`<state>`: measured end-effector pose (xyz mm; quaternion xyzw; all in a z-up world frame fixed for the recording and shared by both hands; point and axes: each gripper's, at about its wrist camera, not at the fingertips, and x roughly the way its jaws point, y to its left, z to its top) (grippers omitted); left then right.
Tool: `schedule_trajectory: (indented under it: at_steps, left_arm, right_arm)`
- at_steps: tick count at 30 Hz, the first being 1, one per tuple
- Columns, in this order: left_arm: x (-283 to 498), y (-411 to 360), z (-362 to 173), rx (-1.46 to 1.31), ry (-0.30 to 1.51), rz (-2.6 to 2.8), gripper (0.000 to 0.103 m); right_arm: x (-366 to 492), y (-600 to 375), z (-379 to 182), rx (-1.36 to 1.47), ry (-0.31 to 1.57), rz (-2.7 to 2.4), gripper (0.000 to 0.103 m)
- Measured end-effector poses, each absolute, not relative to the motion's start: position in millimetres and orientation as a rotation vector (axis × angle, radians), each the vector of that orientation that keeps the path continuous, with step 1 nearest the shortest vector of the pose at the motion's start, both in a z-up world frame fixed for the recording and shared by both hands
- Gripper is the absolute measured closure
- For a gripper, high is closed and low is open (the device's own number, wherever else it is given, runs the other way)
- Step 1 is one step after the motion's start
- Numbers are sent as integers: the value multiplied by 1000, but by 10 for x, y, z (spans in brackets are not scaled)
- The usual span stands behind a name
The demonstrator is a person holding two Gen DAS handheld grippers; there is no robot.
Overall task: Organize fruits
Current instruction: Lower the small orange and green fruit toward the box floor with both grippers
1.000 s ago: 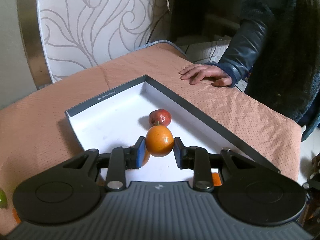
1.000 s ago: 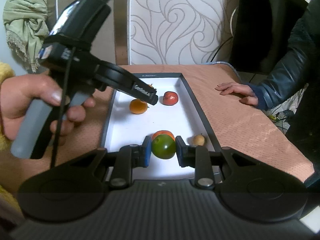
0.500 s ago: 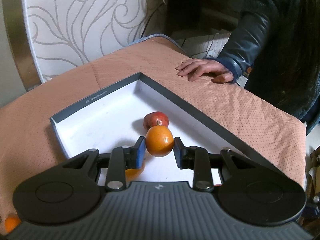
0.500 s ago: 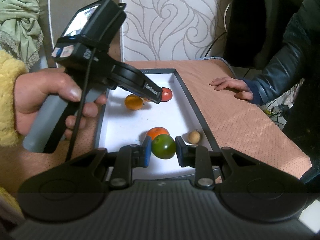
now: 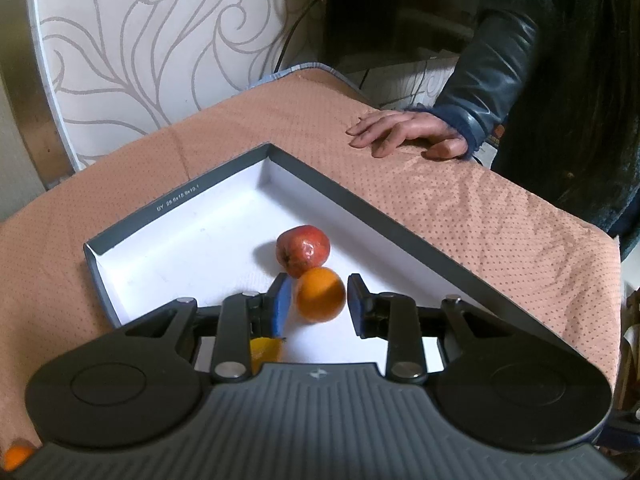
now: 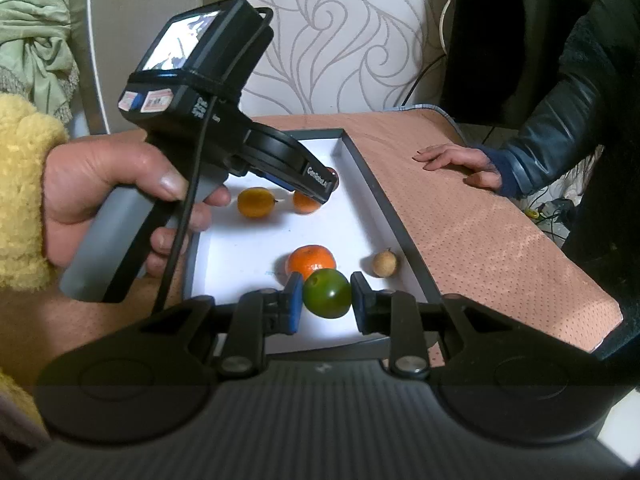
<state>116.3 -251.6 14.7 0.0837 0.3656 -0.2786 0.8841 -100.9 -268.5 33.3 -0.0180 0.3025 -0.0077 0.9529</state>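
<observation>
Left wrist view is showing the left gripper (image 5: 319, 303) standing open around an orange (image 5: 320, 294), gaps on both sides, inside the tray (image 5: 384, 220); a red fruit (image 5: 303, 249) is touching it just beyond. Right gripper (image 6: 327, 299) is clamping a green fruit (image 6: 327, 293) above the tray's near end, directly before a tangerine (image 6: 310, 259).

Tablecloth (image 5: 460, 208): salmon, dotted, spread across mid-frame.
Swirl-patterned panel (image 5: 160, 40): seen upper left.
Green cloth (image 6: 36, 32): hung upper left.
</observation>
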Motion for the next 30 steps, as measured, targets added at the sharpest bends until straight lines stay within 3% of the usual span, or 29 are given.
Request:
schedule_trajectory:
  at_steps: [30]
  left_arm:
    - [990, -2382, 414, 168, 718, -558, 66]
  right_arm:
    - [-901, -2776, 258, -33, 603, 47, 75]
